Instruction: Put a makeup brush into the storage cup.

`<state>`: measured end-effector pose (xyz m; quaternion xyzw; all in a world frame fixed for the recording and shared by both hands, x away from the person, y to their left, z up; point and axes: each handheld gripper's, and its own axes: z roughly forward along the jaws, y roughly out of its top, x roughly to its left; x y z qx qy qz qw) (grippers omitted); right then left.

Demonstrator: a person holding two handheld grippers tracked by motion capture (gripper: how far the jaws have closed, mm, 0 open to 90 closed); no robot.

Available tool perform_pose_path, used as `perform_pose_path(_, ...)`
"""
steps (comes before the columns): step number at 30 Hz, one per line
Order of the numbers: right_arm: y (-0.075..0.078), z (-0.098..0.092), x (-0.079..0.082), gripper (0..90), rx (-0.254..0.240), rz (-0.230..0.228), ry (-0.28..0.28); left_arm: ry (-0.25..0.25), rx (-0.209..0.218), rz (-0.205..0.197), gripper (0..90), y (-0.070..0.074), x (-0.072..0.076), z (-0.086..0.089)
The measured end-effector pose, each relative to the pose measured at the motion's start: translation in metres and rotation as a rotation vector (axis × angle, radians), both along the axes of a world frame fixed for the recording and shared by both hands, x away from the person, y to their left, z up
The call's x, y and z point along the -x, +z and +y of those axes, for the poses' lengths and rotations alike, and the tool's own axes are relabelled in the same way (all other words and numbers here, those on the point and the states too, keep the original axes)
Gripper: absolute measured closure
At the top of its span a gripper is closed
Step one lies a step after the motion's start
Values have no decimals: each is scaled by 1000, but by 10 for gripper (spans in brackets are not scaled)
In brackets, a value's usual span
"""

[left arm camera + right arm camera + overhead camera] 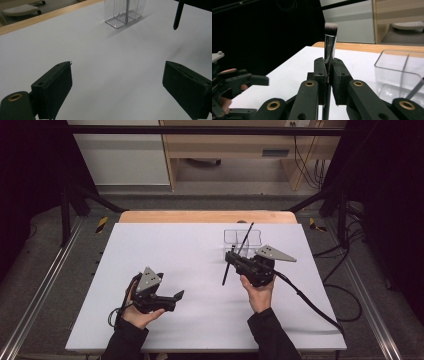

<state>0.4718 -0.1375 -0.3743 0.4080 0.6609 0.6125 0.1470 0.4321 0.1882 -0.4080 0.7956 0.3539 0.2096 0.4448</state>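
two hand-held grippers are in my hands over the white desk [165,240]. my right hand-held gripper [328,75] is clenched on a slim makeup brush with a black handle, a silver metal ferrule and a white-tipped tuft [329,45]; the brush sits between the two black pads, its ferrule and tuft standing up above them and its handle running down below them. in the high view that right hand-held gripper [234,257] is near the right middle of the desk, and the brush handle [226,272] slants down toward the sheet on the side facing my left hand. just beyond it stands a clear plastic organiser box with compartments [242,237], near the far edge, with a second thin dark-handled brush [246,237] leaning in it.

my left hand-held gripper [177,296] is released, jaws spread wide with nothing between them, low over bare desk at the near left, well apart from the brush; its jaws have just been opening.

the white sheet lies on a light wooden top [207,216]. around it are a black metal frame [200,130], grey floor and pale wooden furniture [225,150] at the back.
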Motion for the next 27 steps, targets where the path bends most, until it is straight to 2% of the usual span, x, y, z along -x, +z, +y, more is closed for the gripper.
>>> perform_pose_path(6, 6, -9, -10, 836, 22, -24, -42, 11, -6, 1, 76, -2, -1, 8)
perform_pose_path(15, 8, -16, -23, 835, 53, -36, -91, 22, -10, 7, 74, -5, -2, 19)
perform_pose_path(27, 17, -22, -46, 836, 94, -56, -169, 33, -17, 10, 74, -6, -5, 24)
